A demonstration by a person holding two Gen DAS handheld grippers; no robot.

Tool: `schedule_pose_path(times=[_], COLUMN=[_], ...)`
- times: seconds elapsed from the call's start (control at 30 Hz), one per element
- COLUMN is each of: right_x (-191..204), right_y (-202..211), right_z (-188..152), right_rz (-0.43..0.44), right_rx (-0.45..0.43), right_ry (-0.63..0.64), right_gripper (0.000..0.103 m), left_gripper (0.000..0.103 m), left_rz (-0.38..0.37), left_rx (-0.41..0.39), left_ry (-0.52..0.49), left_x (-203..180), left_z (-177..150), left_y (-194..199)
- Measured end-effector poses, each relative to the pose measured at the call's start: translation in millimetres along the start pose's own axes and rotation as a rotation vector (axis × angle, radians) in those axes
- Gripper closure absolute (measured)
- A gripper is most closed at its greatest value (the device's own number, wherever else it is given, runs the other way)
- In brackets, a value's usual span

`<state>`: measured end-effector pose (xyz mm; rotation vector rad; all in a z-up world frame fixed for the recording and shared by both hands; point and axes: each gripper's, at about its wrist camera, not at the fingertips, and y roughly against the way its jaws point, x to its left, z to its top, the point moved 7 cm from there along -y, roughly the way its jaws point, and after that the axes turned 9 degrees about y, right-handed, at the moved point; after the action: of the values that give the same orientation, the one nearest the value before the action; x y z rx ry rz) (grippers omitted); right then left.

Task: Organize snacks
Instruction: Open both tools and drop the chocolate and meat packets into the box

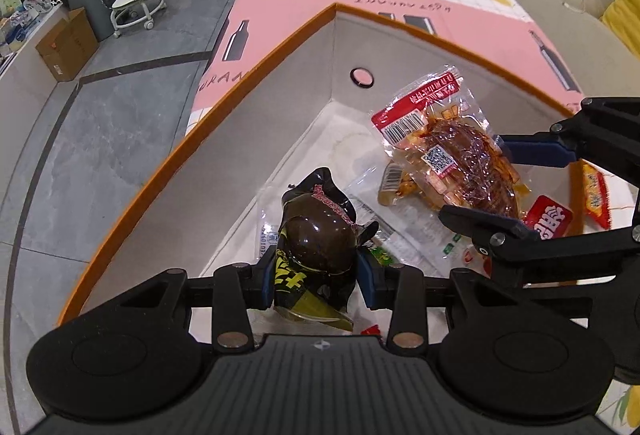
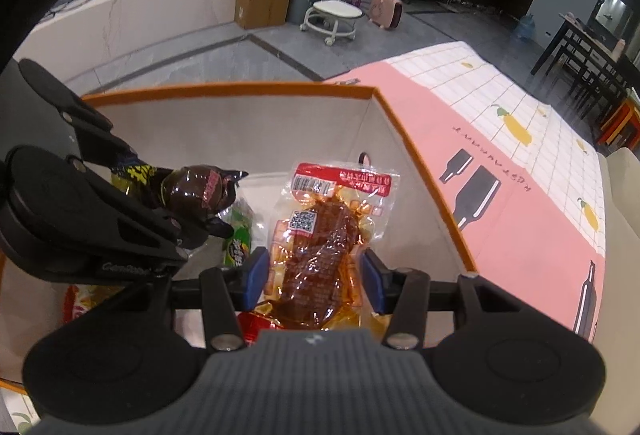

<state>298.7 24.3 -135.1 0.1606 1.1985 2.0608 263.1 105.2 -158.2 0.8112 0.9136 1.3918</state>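
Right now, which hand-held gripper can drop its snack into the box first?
Probably the left hand-held gripper. Its dark egg packet hangs low, close to the snacks already in the orange-rimmed box. The right hand-held gripper, holding the clear meat packet, looks higher.

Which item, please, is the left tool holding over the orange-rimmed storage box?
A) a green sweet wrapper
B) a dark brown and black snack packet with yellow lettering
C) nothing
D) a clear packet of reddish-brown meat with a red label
B: in the left wrist view the left tool's blue pads press both sides of the dark brown and black snack packet with yellow lettering, above the orange-rimmed storage box.
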Motion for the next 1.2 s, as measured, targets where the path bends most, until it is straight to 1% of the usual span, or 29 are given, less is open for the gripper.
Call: schedule_pose_path(times=[0.17,0.27,0.3,0.37,0.5,0.57,0.63,0.67,0.77,0.83,0.93,1.03,1.2], right_x=[6,7,7,5,2,2,1,1,-2,-5,-11,-17,-26], right_y=[-16,-20,-21,-20,-15,-11,-5,-2,8,14,27,39,66], right_z=[0,-4,-5,-7,-9,-8,-8,-7,-7,-7,-8,-9,-18], right_rz=[0.006,0.008,0.006,0.002,0.001,-0.001,-0.008,-0.014,-0.022,-0.028,-0.042,-0.058,-0.082], right_rx=[0.041,0.06,0.063,0.066,0.06,0.053,0.047,0.04,0.021,0.009,-0.011,-0.035,-0.089], right_ry=[0.016,0.019,0.017,0.013,0.011,0.011,0.007,0.003,-0.007,-0.014,-0.04,-0.069,-0.133], right_gripper=[0.052,0.051,0.056,0.056,0.056,0.055,0.049,0.046,0.045,0.043,0.041,0.04,0.037], left_gripper=[0.057,0.054,0.052,0.05,0.039,0.034,0.03,0.029,0.027,0.021,0.021,0.021,0.021], left_rz=[0.042,0.061,0.064,0.071,0.089,0.094,0.093,0.093,0.079,0.072,0.067,0.046,0.007], left_rx=[0.022,0.034,0.033,0.031,0.021,0.006,-0.006,-0.012,-0.039,-0.058,-0.088,-0.121,-0.209], left_ry=[-0.021,-0.031,-0.032,-0.035,-0.046,-0.049,-0.049,-0.045,-0.041,-0.037,-0.02,0.005,0.022], left_x=[0,0,0,1,0,-1,-2,-2,-3,-4,-4,-7,-22], left_z=[-2,-5,-4,-2,-1,-1,1,1,4,6,10,13,15], left_y=[-9,-12,-12,-12,-9,-5,-1,1,10,16,26,39,68])
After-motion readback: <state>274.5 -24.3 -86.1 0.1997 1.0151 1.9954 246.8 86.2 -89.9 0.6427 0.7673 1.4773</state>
